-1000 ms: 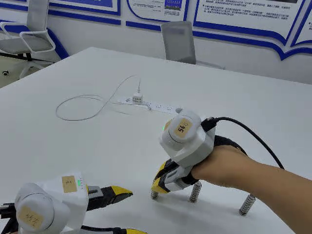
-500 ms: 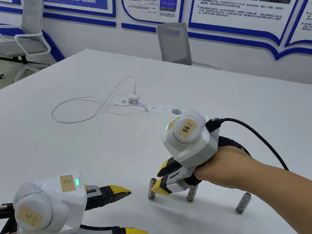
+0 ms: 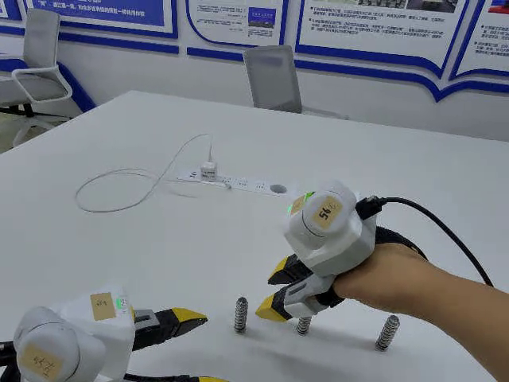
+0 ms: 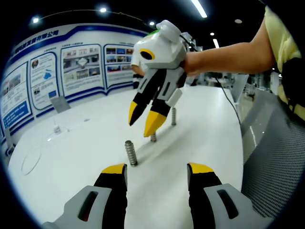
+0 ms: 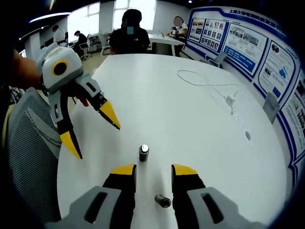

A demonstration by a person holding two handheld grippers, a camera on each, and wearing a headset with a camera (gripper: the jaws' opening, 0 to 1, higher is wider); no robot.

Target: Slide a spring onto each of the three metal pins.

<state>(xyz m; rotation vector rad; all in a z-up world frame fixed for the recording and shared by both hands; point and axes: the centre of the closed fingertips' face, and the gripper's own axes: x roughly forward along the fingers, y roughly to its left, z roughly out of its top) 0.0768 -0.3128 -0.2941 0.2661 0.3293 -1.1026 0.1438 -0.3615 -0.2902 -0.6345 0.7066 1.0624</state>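
Right gripper (image 3: 266, 296) now clear of leftmost spring (image 3: 240, 314)

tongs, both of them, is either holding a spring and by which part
Nothing is held. The right tongs and the left tongs both stand open and empty; the spring ahead stands free on the table.
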